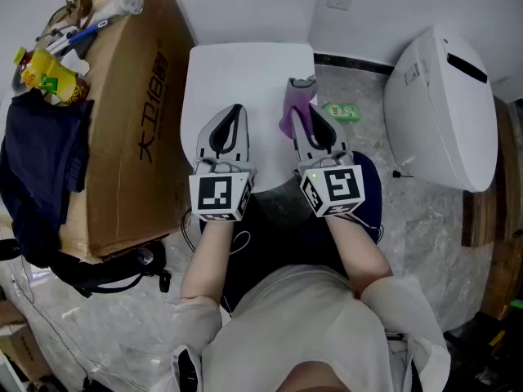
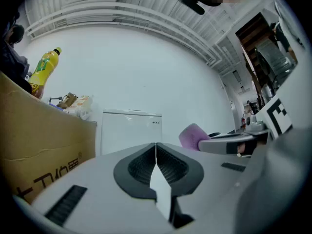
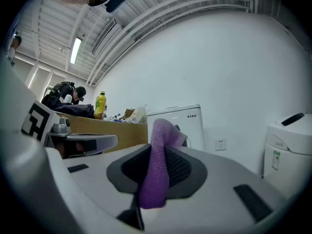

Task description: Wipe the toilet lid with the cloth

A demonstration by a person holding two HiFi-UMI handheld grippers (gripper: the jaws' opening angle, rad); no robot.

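The left gripper (image 1: 232, 125), its jaws pressed together on nothing, and the right gripper (image 1: 317, 131), pinching the purple cloth (image 1: 299, 96), are at the white toilet lid's (image 1: 245, 68) near edge. I would lower the cloth flat first, then wipe in even, overlapping strokes.

Storeroom-like hall: toilet (image 1: 245, 80), cardboard box (image 1: 131, 137), ribbed industrial ceiling (image 3: 146, 23).

We see left gripper (image 2: 156, 149) jaws together, nothing between, lower centre; purple cloth (image 2: 193, 134) right of centre; cardboard box (image 2: 34, 130) at left.
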